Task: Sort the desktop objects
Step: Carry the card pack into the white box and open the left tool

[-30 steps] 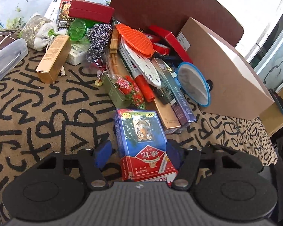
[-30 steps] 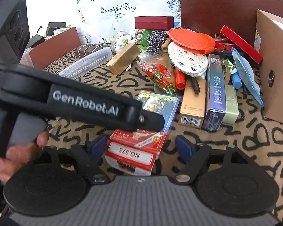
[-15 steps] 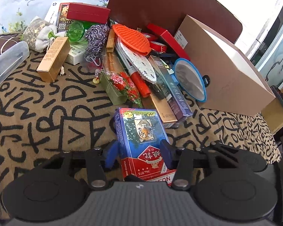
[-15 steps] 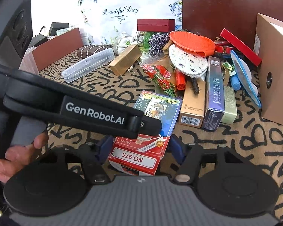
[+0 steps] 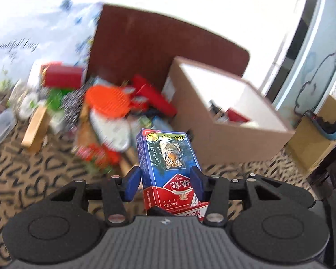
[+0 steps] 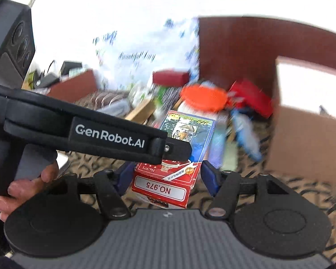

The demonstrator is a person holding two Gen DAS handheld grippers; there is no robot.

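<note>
Two grippers flank one card box (image 5: 168, 165), blue with a tiger on its face and a red end marked No.975. The left gripper (image 5: 166, 182) has its blue fingers (image 5: 132, 183) pressed to the box's long sides and holds it off the surface (image 5: 33, 174). The right gripper (image 6: 165, 177) has its fingers (image 6: 209, 177) spread wider than the box; a gap shows at the right pad, while the left pad sits close to the box's edge and I cannot tell if it touches. To the right stands an open carton (image 5: 224, 121), its near rim just beyond the box's far end. Left of it lies a blurred pile topped by an orange brush (image 5: 107, 100). Bare patterned cloth lies in front of the pile.
</note>
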